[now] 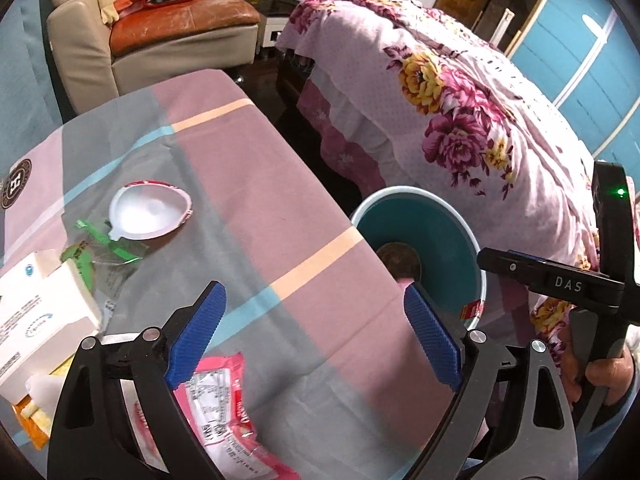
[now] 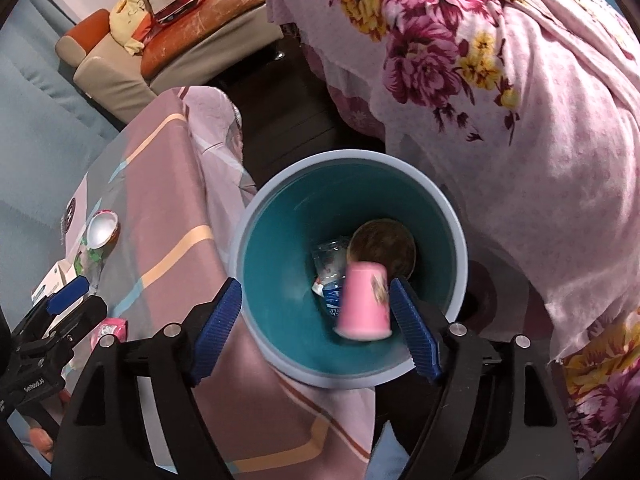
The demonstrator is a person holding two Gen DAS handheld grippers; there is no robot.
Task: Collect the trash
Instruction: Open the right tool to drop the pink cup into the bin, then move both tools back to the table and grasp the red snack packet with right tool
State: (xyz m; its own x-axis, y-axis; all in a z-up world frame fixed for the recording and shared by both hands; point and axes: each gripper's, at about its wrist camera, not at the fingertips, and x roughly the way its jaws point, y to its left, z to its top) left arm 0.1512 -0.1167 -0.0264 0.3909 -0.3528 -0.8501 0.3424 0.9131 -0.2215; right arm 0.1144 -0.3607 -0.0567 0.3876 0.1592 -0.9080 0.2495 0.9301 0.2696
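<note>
A blurred pink paper cup [image 2: 364, 304] is over the mouth of the teal bin [image 2: 280, 240], close beside one pad of my open right gripper [image 2: 316, 284]; the other pad stands well clear of it. In the bin lie a clear plastic bottle [image 2: 330, 260] and a round brown thing [image 2: 384, 248]. My left gripper [image 1: 314, 288] is open over the checked tablecloth [image 1: 280, 200] with nothing between its fingers. A pink snack wrapper [image 1: 224, 412] lies just under its left finger. Farther off on the table are a white dish-shaped cup [image 1: 150, 210] and a green clear wrapper [image 1: 92, 252].
A tissue box [image 1: 40, 308] stands at the table's left. The bin [image 1: 440, 224] sits on the floor between the table edge and a bed with a flowered cover [image 1: 460, 100]. A sofa chair [image 1: 160, 32] stands behind. A hand [image 1: 604, 376] holds the right gripper's handle.
</note>
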